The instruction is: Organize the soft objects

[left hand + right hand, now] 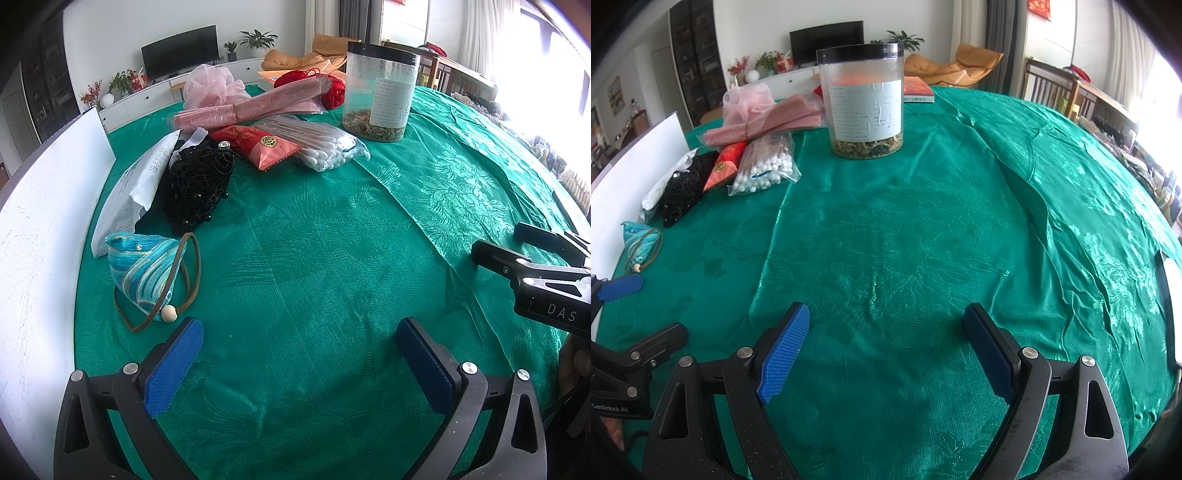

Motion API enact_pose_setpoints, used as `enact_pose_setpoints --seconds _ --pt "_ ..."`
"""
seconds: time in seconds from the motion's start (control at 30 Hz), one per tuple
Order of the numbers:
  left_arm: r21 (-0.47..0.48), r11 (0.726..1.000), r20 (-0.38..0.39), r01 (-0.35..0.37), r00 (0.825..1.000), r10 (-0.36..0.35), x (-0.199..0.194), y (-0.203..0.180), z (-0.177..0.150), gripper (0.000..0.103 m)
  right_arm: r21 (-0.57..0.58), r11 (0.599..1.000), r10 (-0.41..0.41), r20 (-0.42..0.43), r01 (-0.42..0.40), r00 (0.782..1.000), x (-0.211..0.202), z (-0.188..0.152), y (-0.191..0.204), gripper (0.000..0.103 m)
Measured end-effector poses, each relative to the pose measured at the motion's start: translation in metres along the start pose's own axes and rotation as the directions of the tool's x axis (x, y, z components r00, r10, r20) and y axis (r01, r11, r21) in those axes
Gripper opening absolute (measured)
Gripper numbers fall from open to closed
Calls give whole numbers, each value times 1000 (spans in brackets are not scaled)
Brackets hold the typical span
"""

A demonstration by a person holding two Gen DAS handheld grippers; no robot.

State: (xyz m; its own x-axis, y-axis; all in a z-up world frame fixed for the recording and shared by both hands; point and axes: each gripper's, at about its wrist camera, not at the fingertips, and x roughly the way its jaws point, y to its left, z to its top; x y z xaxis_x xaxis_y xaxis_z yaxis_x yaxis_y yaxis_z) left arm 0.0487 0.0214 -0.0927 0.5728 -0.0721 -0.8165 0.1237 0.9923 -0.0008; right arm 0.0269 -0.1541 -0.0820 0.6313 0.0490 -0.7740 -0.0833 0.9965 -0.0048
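Soft items lie on the green tablecloth [314, 258]. A turquoise pouch [144, 269] with a brown cord and wooden bead sits just ahead-left of my left gripper [299, 354], which is open and empty. Behind the pouch lie a black lace piece [199, 184], a white packet [129, 192], a red packet [262, 146], a cotton swab bag [325, 147], pink sleeves [243, 107], pink mesh [210, 85] and red yarn [328, 86]. My right gripper [886, 347] is open and empty over bare cloth; the pouch [641, 240] is far to its left.
A clear jar with a black lid [380, 92] stands at the back of the pile and straight ahead in the right wrist view [866, 99]. A white board [40, 221] stands along the left edge. A book [918, 90] lies behind the jar. The table edge [1163, 258] drops off at right.
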Motion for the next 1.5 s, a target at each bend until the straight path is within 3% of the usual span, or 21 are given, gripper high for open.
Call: enact_pose_setpoints --seconds 0.67,0.77,0.87,1.0,1.13,1.17,1.27,1.37,1.5 --pt "10 1000 1 6 1000 -6 -6 4 -7 103 23 1000 18 -1 -18 1000 0 5 0 88" --pt "7 1000 3 5 1000 -5 -5 3 -7 103 33 994 100 35 -101 994 0 32 9 88" --pt "7 1000 4 5 1000 -5 -5 3 -7 103 -81 986 144 19 -142 989 14 73 41 87" --pt "7 1000 3 5 1000 -5 -5 3 -7 103 -204 967 151 -36 -155 988 55 111 79 84" --pt "7 1000 3 4 1000 -4 -5 3 -7 103 -271 941 174 -126 -203 977 91 126 105 83" --pt "6 1000 3 4 1000 -4 -5 3 -7 103 -282 933 186 -154 -224 970 98 126 110 68" --pt "7 1000 4 4 1000 -4 -5 3 -7 103 -268 934 200 -154 -236 968 91 122 108 56" --pt "6 1000 4 4 1000 -4 -6 3 -7 103 -200 945 228 -170 -260 959 73 105 89 54" --pt "6 1000 4 4 1000 -4 -6 3 -7 103 -128 964 214 -162 -235 963 35 63 49 54"
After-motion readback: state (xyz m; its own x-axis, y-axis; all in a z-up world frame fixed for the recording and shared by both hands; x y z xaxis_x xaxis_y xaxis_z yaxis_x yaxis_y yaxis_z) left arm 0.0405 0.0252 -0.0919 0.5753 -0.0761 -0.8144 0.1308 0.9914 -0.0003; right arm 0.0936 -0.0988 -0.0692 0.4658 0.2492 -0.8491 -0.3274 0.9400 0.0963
